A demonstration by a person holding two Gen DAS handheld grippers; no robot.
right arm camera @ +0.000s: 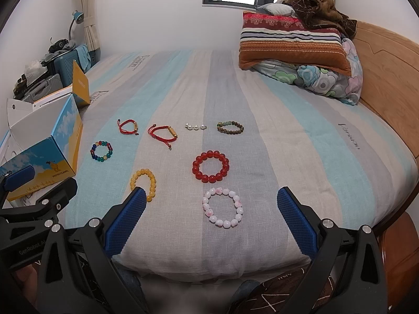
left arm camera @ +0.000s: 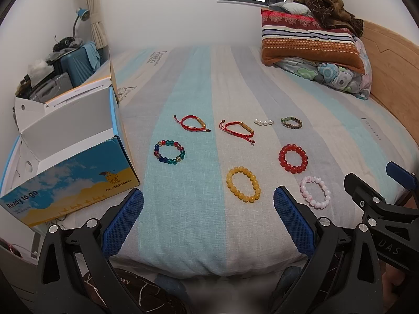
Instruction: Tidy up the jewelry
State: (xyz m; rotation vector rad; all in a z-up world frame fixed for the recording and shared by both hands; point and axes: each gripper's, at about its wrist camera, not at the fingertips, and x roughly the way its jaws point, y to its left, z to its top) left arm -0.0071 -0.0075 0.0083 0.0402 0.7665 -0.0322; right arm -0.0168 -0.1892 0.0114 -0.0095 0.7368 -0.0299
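Jewelry sorting looks barely begun, judging from how everything lies: all the pieces in view rest loose on the striped blue, grey and cream bed cover [left arm camera: 183,83], and the open blue-and-yellow cardboard shoe box [left arm camera: 78,167] at the left edge shows only bare white inside where its interior can be seen. If that box is the destination, every piece is left to move.

Counted, eight pieces lie on the bed. Five are round bead bracelets: one multicoloured glass-bead bracelet [left arm camera: 169,152] nearest the box, one yellow bead bracelet [left arm camera: 243,184], one red bead bracelet [left arm camera: 293,158], one pale pink-and-white bead bracelet [right arm camera: 223,207], and one smaller green-and-brown bead bracelet [left arm camera: 291,122] in the far row. Two are red cord bracelets with gold tube charms, the left red cord bracelet [left arm camera: 190,123] and the right red cord bracelet [left arm camera: 238,128], side by side. One short row of white pearl-like beads [left arm camera: 263,122] sits between the right cord bracelet and the green-and-brown one.

The left hand-held gripper [left arm camera: 208,218] hovers at the near edge with blue pads spread wide, holding nothing; the yellow bracelet lies just ahead of its gap. The right hand-held gripper [right arm camera: 211,218] is likewise wide open and empty, with the pink-and-white bracelet lying between its pads.
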